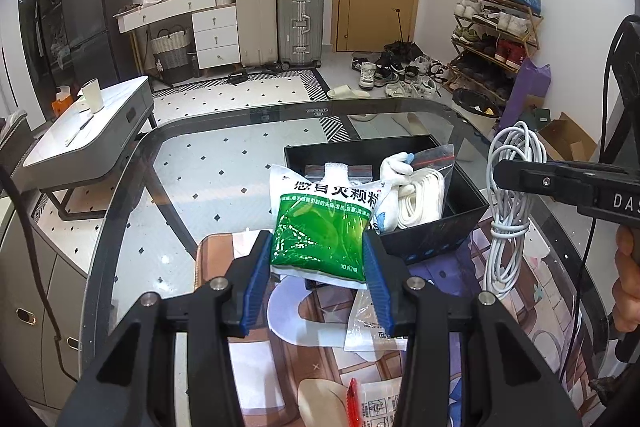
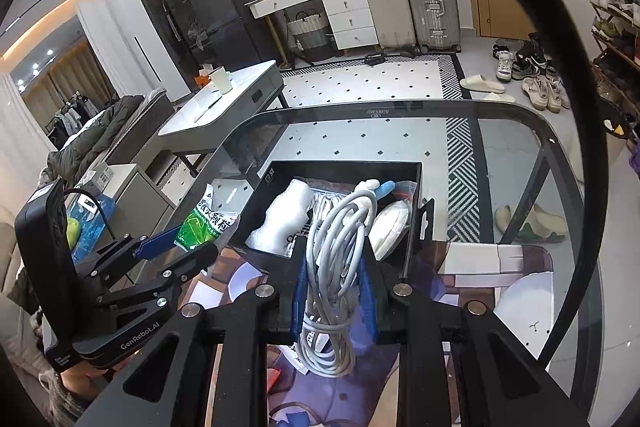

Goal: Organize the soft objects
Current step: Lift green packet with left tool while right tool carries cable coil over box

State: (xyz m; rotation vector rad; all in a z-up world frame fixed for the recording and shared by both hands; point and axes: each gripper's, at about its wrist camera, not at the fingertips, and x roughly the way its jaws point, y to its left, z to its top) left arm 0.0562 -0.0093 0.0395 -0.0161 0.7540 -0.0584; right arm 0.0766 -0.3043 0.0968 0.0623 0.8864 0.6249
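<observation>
My left gripper (image 1: 318,247) is shut on a green and white sachet bag (image 1: 322,227), held above the table just in front of the black box (image 1: 436,233). The same sachet bag (image 2: 204,221) shows in the right wrist view, left of the black box (image 2: 352,167). My right gripper (image 2: 334,259) is shut on a coiled white cable (image 2: 340,267), which hangs over the box's near edge. In the left wrist view the coiled white cable (image 1: 510,211) dangles from the right gripper (image 1: 504,171). The box holds a zip bag with white cord (image 1: 420,193), foam and a white mask.
The glass table (image 1: 200,163) carries a printed mat (image 1: 448,307) with loose packets (image 1: 372,323) on it. A person's hand (image 1: 628,291) grips the right tool. A small white side table (image 1: 92,131) stands to the left, with suitcases, shoes and a shoe rack beyond.
</observation>
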